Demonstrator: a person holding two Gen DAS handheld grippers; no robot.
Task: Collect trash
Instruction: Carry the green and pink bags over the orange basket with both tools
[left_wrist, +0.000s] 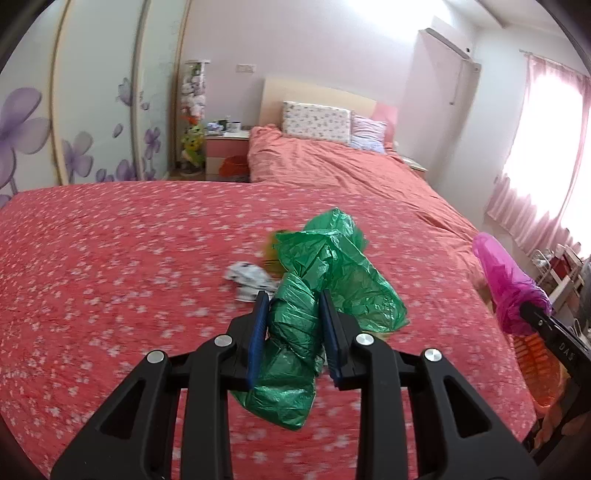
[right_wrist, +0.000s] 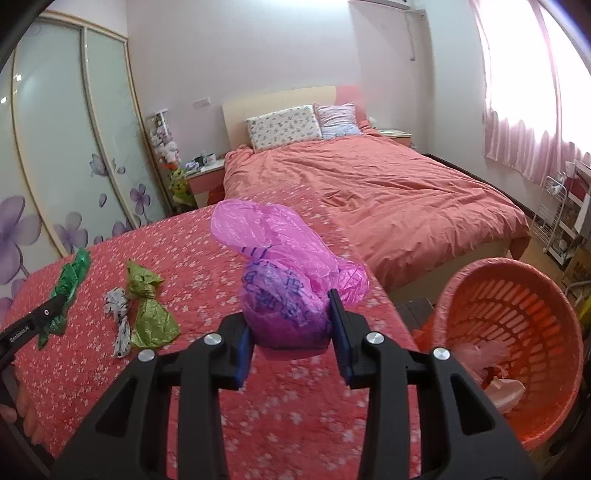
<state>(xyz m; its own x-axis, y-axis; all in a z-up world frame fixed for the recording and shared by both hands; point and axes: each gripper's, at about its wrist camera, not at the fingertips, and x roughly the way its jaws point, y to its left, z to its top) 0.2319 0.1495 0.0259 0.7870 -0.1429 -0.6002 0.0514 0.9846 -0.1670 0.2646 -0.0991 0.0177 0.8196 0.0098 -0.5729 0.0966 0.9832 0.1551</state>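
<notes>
My left gripper (left_wrist: 293, 301) is shut on a crumpled green plastic bag (left_wrist: 332, 266), held above the red floral bedspread (left_wrist: 110, 277). My right gripper (right_wrist: 291, 306) is shut on a pink plastic bag (right_wrist: 280, 266) with blue print, held above the bedspread (right_wrist: 203, 258). A white patterned wrapper (left_wrist: 249, 278) lies on the bed just beyond the green bag; it also shows in the right wrist view (right_wrist: 119, 314). A yellow-green bag (right_wrist: 147, 306) lies beside it, mostly hidden in the left wrist view (left_wrist: 271, 245). An orange trash basket (right_wrist: 517, 332) stands at the bed's right edge.
A second bed with an orange cover (right_wrist: 388, 192) and pillows (right_wrist: 284, 125) lies beyond. A nightstand (left_wrist: 225, 151) and sliding wardrobe doors (left_wrist: 92, 110) are at the left. A curtained window (right_wrist: 524, 110) and a wire rack (right_wrist: 554, 221) are at the right. The basket holds some trash (right_wrist: 502, 387).
</notes>
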